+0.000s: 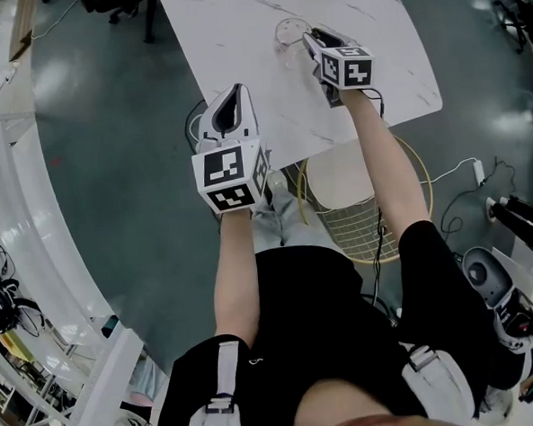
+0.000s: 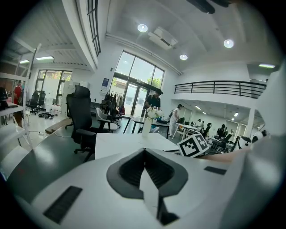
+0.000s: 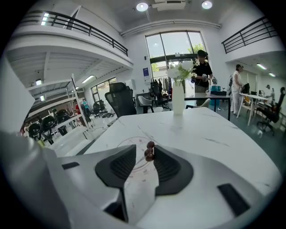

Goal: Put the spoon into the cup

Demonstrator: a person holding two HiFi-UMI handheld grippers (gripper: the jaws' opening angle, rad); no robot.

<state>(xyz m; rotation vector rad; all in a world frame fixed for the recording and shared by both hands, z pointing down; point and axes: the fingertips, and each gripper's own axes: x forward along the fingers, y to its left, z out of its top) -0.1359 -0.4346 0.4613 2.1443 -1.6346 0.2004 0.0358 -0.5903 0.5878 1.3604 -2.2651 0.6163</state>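
Note:
A clear glass cup (image 1: 289,31) stands on the white marble table (image 1: 237,20). My right gripper (image 1: 313,41) hovers right at its near side. In the right gripper view the cup's rim (image 3: 129,144) curves just below the jaws, and the spoon's dark knobbed handle end (image 3: 149,151) stands upright between them. It leans on the right pad with a gap to the left pad, so my right gripper (image 3: 144,150) is open. My left gripper (image 1: 230,100) rests over the table's near left edge, its jaws (image 2: 144,150) meeting at the tip with nothing in them.
A white vase of flowers (image 3: 178,96) stands further back on the table. A black office chair (image 3: 119,100) is beyond the far left corner. A round wire basket (image 1: 356,202) sits under the table's near edge. People stand in the background.

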